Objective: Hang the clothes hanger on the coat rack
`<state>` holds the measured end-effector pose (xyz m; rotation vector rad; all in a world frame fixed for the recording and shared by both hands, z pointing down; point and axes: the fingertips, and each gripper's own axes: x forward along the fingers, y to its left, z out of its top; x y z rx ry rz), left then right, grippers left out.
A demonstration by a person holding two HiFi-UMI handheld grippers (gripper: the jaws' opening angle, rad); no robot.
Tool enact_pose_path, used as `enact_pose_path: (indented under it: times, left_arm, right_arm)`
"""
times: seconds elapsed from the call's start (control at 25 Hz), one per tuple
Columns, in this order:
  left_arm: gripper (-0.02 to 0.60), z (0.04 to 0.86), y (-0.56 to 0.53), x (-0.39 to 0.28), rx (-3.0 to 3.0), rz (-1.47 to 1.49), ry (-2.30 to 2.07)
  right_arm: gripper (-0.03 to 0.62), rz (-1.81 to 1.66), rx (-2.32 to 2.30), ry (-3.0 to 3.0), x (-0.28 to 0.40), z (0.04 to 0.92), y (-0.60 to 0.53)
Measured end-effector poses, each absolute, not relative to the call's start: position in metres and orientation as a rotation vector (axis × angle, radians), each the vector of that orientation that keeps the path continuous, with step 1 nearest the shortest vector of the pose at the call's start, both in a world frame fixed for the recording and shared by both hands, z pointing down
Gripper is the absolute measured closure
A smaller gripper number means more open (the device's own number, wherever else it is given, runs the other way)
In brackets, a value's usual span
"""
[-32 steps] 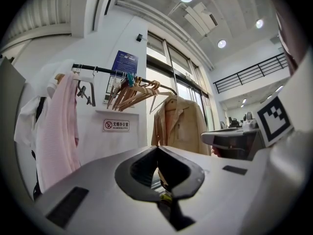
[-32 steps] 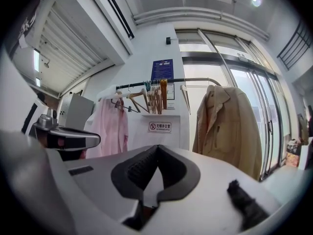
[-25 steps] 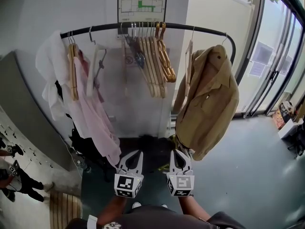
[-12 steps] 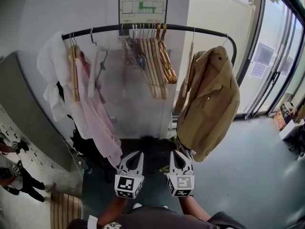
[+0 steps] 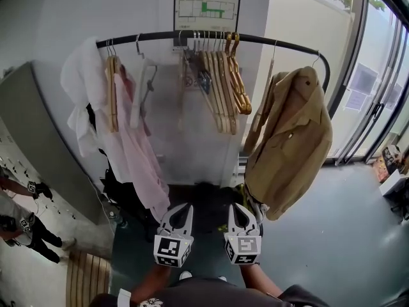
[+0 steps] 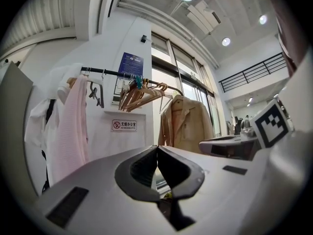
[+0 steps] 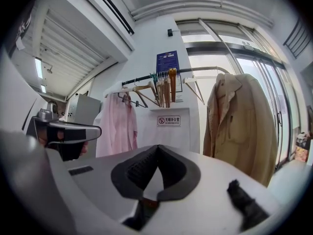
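Both tools are low in the head view, side by side and pointing level at the coat rack. The left gripper has its jaws pressed together, tips meeting, with nothing between them. The right gripper is the same: jaws together and pinching nothing. Each gripper view shows the dark pads meeting at the tips, with only a small gap behind them. The two grippers are near each other but do not touch.

The rack's black rail runs across a white wall and bends down at its right end. Every hanger in sight is on that rail, well apart from both grippers. A tight bunch of bare wooden hangers hangs at the rail's middle. Near the left end a wooden hanger carries a pink shirt, with a white garment just beside it at the very end. Between the shirt and the bunch hangs a pale hanger. Toward the right end a bare wooden hanger hangs just beside a tan jacket, which is on its own hanger at the bend. The jacket's lower hem comes near the right gripper's tips in the head view.

A floor plan is fixed to the wall above the rail's middle, and a no-smoking sign below the bunch. A grey cabinet is left of the rack, glass doors to its right.
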<state>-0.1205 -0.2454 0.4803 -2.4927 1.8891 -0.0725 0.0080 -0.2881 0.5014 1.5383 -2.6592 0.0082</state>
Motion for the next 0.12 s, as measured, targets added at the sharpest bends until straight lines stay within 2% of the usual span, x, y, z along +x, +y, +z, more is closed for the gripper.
enact_pose_path:
  times: [0.12]
  left_arm:
    - [0.572, 0.4816, -0.2452, -0.1284, -2.485, -0.069, 1.906]
  right_arm:
    - [0.579, -0.016, 1.533, -2.667, 0.0011, 0.4989, -0.2878]
